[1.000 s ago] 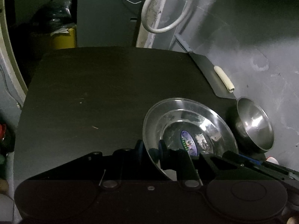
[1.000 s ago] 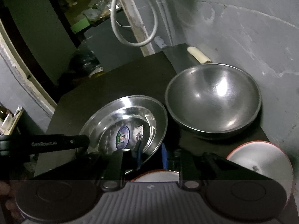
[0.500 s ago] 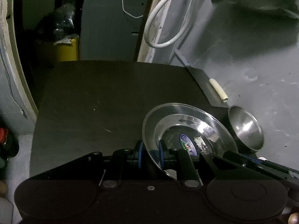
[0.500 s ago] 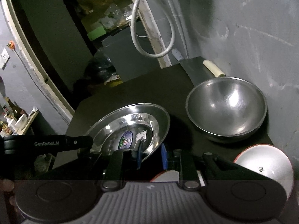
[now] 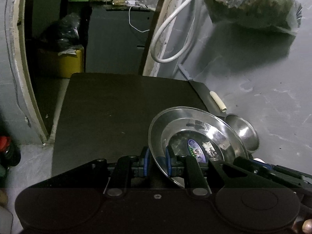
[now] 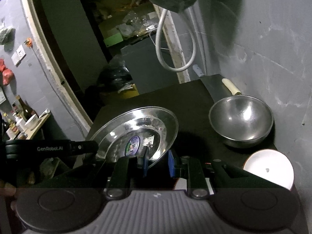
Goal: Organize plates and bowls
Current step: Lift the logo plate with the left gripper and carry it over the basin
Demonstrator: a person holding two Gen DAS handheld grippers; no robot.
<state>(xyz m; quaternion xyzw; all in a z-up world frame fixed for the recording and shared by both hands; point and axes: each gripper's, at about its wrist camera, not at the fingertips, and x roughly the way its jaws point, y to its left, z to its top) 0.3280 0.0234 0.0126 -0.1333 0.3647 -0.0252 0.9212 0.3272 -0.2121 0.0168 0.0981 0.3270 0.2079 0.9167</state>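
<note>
Steel plate [image 5: 197, 136] clamped by its rim in both left gripper [image 5: 157, 160] and right gripper [image 6: 157, 160], tilted above table's [image 5: 117, 107] right edge; shiny, oval sticker inside.

Silver plate [image 5: 195, 128] (blue-green sticker [image 5: 197, 150]), black table [image 5: 117, 107].

Glossy steel plate [image 5: 195, 134], matt table [image 5: 117, 107]
</note>
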